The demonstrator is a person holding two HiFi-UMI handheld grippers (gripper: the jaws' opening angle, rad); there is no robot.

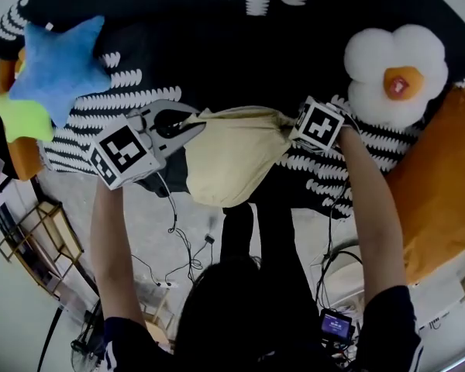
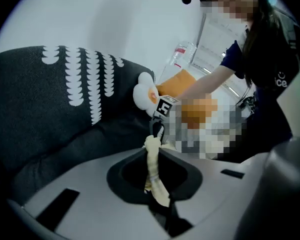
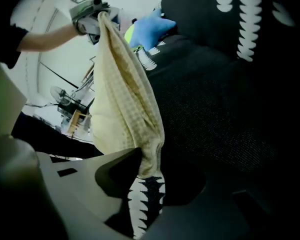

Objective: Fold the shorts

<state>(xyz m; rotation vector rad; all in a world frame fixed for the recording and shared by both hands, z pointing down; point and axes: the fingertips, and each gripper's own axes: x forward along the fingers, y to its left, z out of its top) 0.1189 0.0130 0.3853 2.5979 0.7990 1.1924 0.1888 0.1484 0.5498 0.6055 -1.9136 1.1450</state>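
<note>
Pale yellow checked shorts (image 1: 229, 161) hang bunched in the air between my two grippers, above the near edge of a black bed cover (image 1: 217, 53) with white patterns. My left gripper (image 1: 194, 118) is shut on one end of the shorts (image 2: 154, 164), which run up out of its jaws. At the other end my right gripper (image 1: 289, 130) is shut on the shorts (image 3: 122, 99); the cloth drops into its jaws and the patterned cover shows just beneath. In the right gripper view the left gripper (image 3: 92, 11) holds the far corner high.
A blue star cushion (image 1: 58, 68) lies on the cover at the left. A fried-egg plush (image 1: 395, 72) and an orange cushion (image 1: 442, 192) lie at the right. Below, the floor holds cables (image 1: 186, 246) and a wooden rack (image 1: 39, 231).
</note>
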